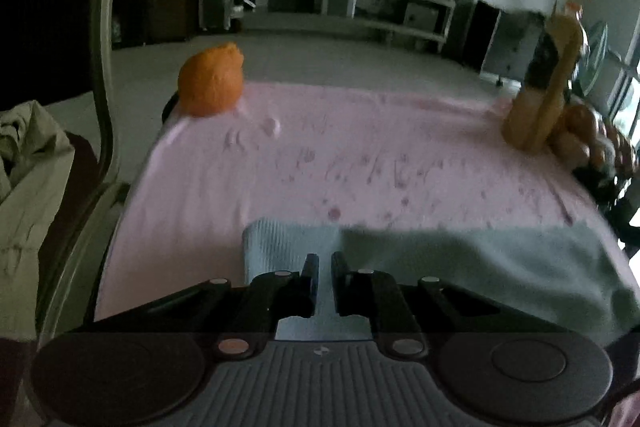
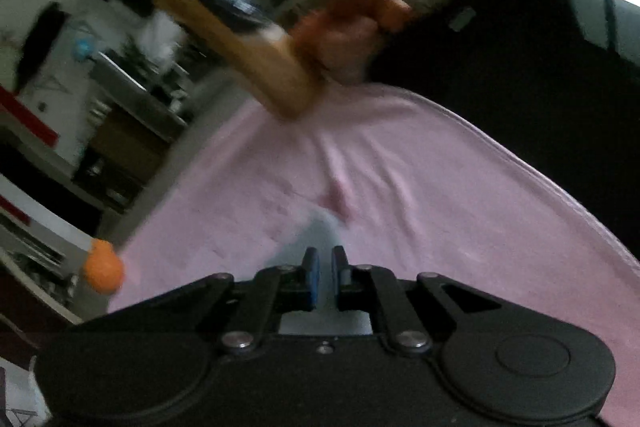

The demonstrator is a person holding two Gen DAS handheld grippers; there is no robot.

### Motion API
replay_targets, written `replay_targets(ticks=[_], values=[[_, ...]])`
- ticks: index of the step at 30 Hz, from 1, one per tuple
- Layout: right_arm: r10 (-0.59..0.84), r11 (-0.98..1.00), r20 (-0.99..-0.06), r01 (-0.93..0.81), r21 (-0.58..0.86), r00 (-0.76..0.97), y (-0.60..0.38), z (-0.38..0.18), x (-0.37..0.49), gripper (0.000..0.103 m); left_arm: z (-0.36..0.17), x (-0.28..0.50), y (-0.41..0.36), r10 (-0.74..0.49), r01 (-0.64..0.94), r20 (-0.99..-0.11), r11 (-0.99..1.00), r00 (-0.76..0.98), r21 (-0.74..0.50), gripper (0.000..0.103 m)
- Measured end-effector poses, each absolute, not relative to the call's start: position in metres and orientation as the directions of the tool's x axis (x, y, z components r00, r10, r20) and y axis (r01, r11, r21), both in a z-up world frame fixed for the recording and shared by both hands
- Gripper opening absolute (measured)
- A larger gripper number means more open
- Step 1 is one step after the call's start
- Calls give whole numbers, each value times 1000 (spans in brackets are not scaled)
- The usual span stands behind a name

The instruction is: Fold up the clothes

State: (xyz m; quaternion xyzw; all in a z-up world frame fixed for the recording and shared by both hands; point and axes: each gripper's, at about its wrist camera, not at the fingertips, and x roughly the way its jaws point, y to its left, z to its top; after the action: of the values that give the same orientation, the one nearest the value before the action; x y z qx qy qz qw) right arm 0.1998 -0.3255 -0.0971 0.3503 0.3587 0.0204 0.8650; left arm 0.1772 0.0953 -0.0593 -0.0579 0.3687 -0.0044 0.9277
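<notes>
Left gripper (image 1: 325,263) is clenched on the near left corner of the blue garment (image 1: 460,259); jaws nearly closed, ribbed fabric between them. In the left wrist view the garment lies at 6 o'clock on the pink cloth (image 1: 280,167) that covers the surface, its long axis running 9 to 3 along the near edge and most of its length off toward 3. Right gripper (image 2: 325,263) is also closed down on blue fabric (image 2: 316,231), which bunches up just ahead of its tips at 12; that view is blurred, so which part of the garment this is I cannot tell. Judgement: both ends are pinched, so the next move is probably a carry forward toward 12 to lay the fold. Orange ball (image 1: 211,81) at 11 and tan bottle (image 1: 540,87) at 2 sit on the far edge, well apart from the garment. Container at 3 holds roundish orange things, contents unclear. Beige cloth heap (image 1: 28,187) at 9, off the surface.
</notes>
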Motion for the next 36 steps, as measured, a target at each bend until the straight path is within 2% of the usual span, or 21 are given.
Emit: replay_targets(ticks=[6, 9, 11, 13, 14, 16, 20, 26, 28, 29, 34, 36], values=[[424, 654, -543, 170, 737, 725, -292, -104, 240, 8, -79, 229, 86, -46, -64, -748, 991, 662, -117, 11], [514, 640, -545, 127, 758, 663, -258, -117, 263, 8, -100, 243, 82, -25, -57, -767, 995, 642, -79, 12], [568, 639, -546, 88, 764, 616, -241, -128, 274, 8, -118, 248, 82, 21, -69, -780, 997, 625, -29, 15], [569, 670, -587, 88, 737, 576, -233, -144, 279, 7, -123, 247, 85, 42, -81, -762, 997, 646, -15, 14], [554, 682, -604, 103, 724, 573, -234, -151, 281, 0, -123, 246, 86, 62, -96, -759, 995, 649, -1, 13], [557, 664, -587, 109, 740, 587, -245, -160, 282, 0, -124, 244, 90, 112, -130, -742, 991, 661, 34, 13], [369, 713, -610, 207, 670, 701, -281, -160, 271, 0, -124, 243, 106, 156, -197, -716, 980, 681, 27, 13], [167, 661, -612, 373, 651, 773, -322, -152, 245, 0, -122, 234, 154, 370, -443, -746, 889, 554, 111, 14], [31, 665, -660, 477, 574, 751, -326, -144, 235, 11, -119, 230, 169, 426, -511, -751, 849, 505, 138, 14], [-7, 653, -664, 506, 563, 748, -331, -140, 227, 11, -112, 223, 171, 425, -514, -753, 847, 503, 134, 14], [129, 564, -599, 438, 700, 791, -348, -110, 191, 11, -59, 174, 161, 326, -430, -726, 902, 605, 47, 18], [186, 570, -546, 362, 737, 817, -345, -96, 172, 12, -41, 150, 152, 272, -379, -691, 926, 670, -3, 25]])
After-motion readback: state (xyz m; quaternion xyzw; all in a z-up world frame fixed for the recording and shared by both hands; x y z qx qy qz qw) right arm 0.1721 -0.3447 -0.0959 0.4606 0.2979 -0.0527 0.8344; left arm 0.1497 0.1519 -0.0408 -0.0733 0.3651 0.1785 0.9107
